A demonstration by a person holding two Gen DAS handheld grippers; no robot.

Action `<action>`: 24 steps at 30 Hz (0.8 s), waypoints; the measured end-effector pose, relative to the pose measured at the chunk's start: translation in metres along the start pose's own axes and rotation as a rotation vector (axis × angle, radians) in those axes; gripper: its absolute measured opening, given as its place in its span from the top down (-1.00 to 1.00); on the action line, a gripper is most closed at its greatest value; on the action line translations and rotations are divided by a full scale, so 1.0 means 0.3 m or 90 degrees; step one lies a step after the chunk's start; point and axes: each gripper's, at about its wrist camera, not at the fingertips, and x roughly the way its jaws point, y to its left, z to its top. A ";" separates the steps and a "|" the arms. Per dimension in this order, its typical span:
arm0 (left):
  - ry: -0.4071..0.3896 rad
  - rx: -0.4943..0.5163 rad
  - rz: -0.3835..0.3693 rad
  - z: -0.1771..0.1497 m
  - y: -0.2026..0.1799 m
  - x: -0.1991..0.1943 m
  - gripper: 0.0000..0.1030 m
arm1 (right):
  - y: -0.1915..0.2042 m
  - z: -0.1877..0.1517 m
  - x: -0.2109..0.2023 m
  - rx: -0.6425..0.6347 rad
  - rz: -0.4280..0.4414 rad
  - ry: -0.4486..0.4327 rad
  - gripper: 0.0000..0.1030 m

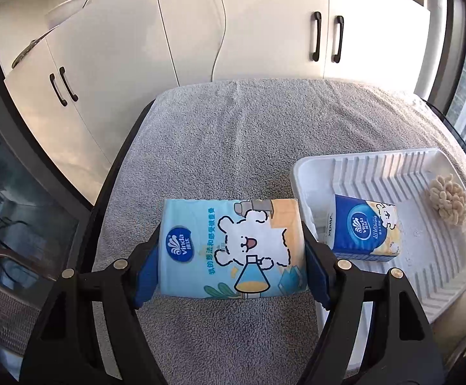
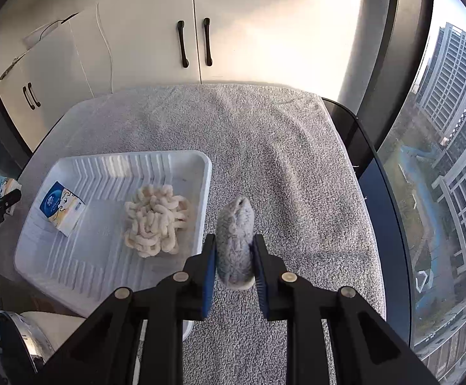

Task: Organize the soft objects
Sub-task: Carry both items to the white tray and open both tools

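Left tongs (image 1: 233, 256) clamped on a light-blue tissue pack (image 1: 233, 247), bottom-center of frame, just left of the white tray (image 1: 457, 276). Right tongs (image 2: 234, 263) squeezed tight on a grey fuzzy roll (image 2: 235, 240), low center, just right of the tray. Inside it already: small blue tissue pack (image 2: 61, 207) and cream chenille bundle (image 2: 156, 221). All over the grey towel (image 2: 265, 147) on the desk.

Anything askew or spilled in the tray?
Nothing spilled. The small tissue pack lies skewed to the white tray's walls, and the cream chenille bundle sits loose beside it, apart. No damage visible.
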 end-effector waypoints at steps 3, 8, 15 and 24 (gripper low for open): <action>0.000 0.011 -0.023 0.025 -0.049 0.010 -0.42 | 0.018 0.018 0.021 0.000 0.030 0.011 0.54; -0.011 0.042 -0.059 0.072 -0.137 0.022 -0.42 | 0.066 0.057 0.058 -0.013 0.067 0.016 0.54; -0.018 0.104 -0.115 0.160 -0.258 0.080 -0.42 | 0.166 0.130 0.140 -0.054 0.106 0.031 0.54; 0.056 0.092 -0.166 0.198 -0.323 0.187 -0.42 | 0.211 0.213 0.249 -0.042 0.138 0.066 0.54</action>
